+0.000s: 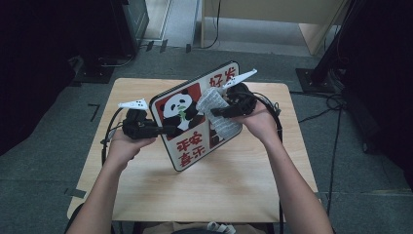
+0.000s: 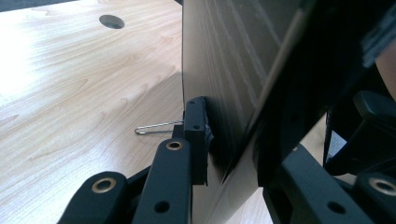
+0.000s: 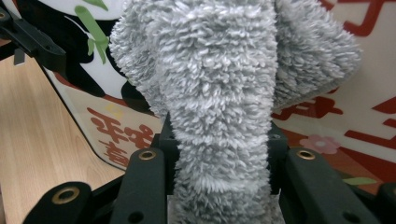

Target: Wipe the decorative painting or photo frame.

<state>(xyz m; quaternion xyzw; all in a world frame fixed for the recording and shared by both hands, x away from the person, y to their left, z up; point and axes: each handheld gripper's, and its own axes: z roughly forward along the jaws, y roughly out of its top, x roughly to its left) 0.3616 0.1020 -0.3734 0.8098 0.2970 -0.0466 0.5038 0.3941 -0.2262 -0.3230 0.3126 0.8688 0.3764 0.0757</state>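
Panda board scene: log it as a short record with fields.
board: panda board, tilted up off the table
left gripper: shut on the board's left edge
right gripper: shut on a grey cloth
cloth: fluffy, lying against the printed face
printed face: panda with bamboo, red characters
table: light wood

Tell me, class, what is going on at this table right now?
A person is wiping a panda picture board with a fluffy grey cloth. The left tool is clamped on the board's edge and holds it tilted up off the wooden table. The right tool is shut on the cloth, whose loose end lies against the board's printed face, over the right side beside the panda.
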